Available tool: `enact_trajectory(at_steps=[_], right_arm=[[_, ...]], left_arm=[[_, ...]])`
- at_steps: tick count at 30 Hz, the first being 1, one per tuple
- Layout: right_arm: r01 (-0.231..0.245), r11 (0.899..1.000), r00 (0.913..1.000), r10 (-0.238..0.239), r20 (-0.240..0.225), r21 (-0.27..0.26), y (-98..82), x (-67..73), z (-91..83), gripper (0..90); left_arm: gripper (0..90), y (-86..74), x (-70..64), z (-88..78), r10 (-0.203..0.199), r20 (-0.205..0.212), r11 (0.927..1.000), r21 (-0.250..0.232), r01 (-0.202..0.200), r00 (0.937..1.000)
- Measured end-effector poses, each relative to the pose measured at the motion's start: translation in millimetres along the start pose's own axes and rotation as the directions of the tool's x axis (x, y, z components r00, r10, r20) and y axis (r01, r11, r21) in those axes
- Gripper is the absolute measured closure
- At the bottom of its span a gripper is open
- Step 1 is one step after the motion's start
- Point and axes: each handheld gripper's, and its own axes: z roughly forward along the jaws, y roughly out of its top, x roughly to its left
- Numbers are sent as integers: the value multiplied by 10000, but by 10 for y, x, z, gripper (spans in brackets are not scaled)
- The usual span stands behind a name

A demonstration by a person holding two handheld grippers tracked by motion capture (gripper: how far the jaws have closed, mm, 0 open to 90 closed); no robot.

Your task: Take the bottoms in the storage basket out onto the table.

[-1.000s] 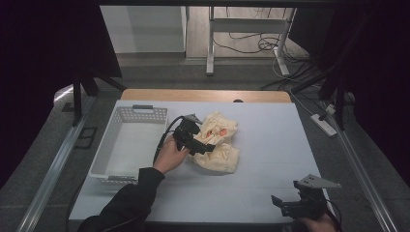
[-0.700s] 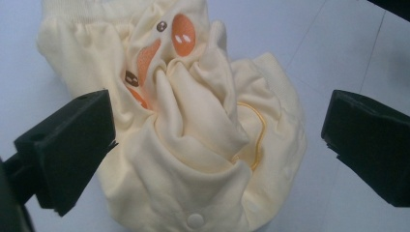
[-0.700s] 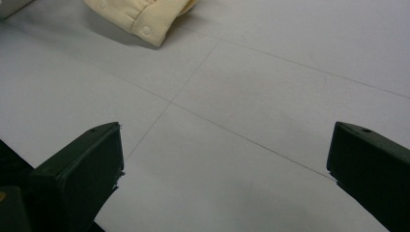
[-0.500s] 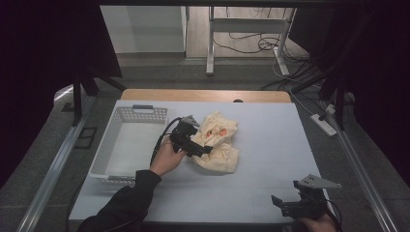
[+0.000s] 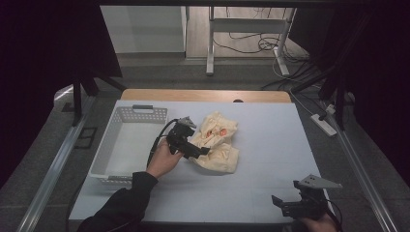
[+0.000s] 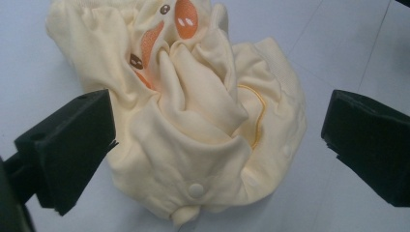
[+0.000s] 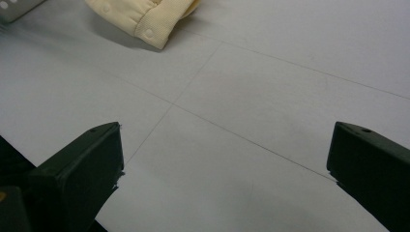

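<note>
We see the left gripper [image 5: 202, 151] at frame centre in the high view, over the crumpled yellow garment [image 5: 218, 142], jaws spread wide on either side of the cloth in the left gripper view, nothing clamped. The garment [image 6: 193, 111] lies on the table [image 5: 270, 145] mid-frame, just right of the white basket [image 5: 126, 145], with orange print facing up at its top. Right gripper [image 5: 278, 205] sits at lower right of the high view, released, jaws apart above bare table [image 7: 241, 96], well apart from the garment [image 7: 145, 17]
</note>
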Motion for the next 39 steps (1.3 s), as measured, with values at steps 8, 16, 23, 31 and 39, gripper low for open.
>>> enact_trajectory(at_steps=[8,16,23,31,39], right_arm=[[-15,10000,10000,15,-14,-17,0,-3,-2,0],[-20,10000,10000,20,-23,-33,-1,-4,-5,0],[-32,10000,10000,32,-27,-42,-1,-4,-7,0],[-53,10000,10000,53,-25,-36,-1,-4,-7,0],[-65,10000,10000,65,-23,-22,0,-6,-6,0]], left_arm=[[0,-29,7,-66,-122,31,9999,-97,122,9999],[0,-41,4,-141,-264,90,9994,-236,267,9996],[0,-65,-4,-205,-314,87,9991,-294,316,9995],[0,-94,-36,-250,-299,140,9991,-294,303,9995],[0,-133,-60,-326,-343,176,9986,-399,350,9993]])
